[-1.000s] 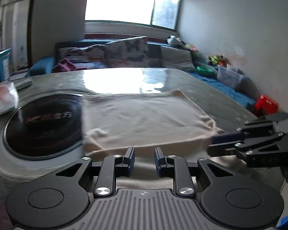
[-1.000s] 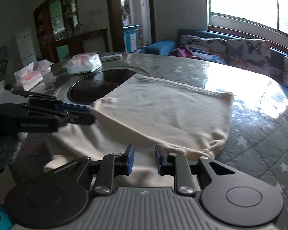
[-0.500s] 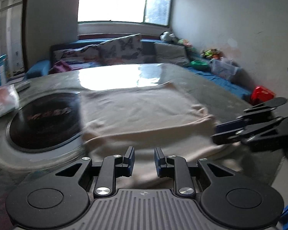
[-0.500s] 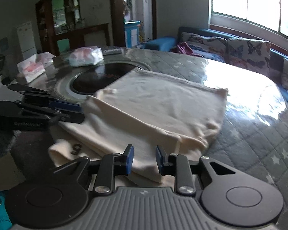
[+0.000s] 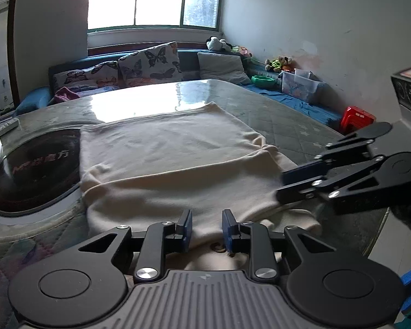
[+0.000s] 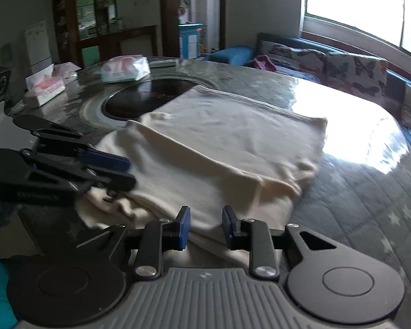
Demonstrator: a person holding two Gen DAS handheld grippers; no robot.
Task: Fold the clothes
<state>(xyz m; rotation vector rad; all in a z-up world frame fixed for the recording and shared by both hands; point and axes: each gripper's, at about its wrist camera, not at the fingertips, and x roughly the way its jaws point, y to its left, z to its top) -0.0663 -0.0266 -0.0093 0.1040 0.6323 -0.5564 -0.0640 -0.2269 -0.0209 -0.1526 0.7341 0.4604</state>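
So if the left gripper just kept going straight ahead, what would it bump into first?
Most likely the cream garment. The left gripper is open and points low across the table, with the folded near edge of the cloth lying right in front of its fingertips. Its height above the cloth is hard to judge, so it might skim over.

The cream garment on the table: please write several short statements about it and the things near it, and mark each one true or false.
1. The cream garment lies on the table. True.
2. One edge of it covers part of the black round plate. True.
3. The left hand-held gripper is shut on the cloth. False: its jaws stand open, with a gap between them.
4. The tissue packs lie on top of the garment. False: they lie apart from it, beyond the black plate.
5. The right hand-held gripper stands open. True.
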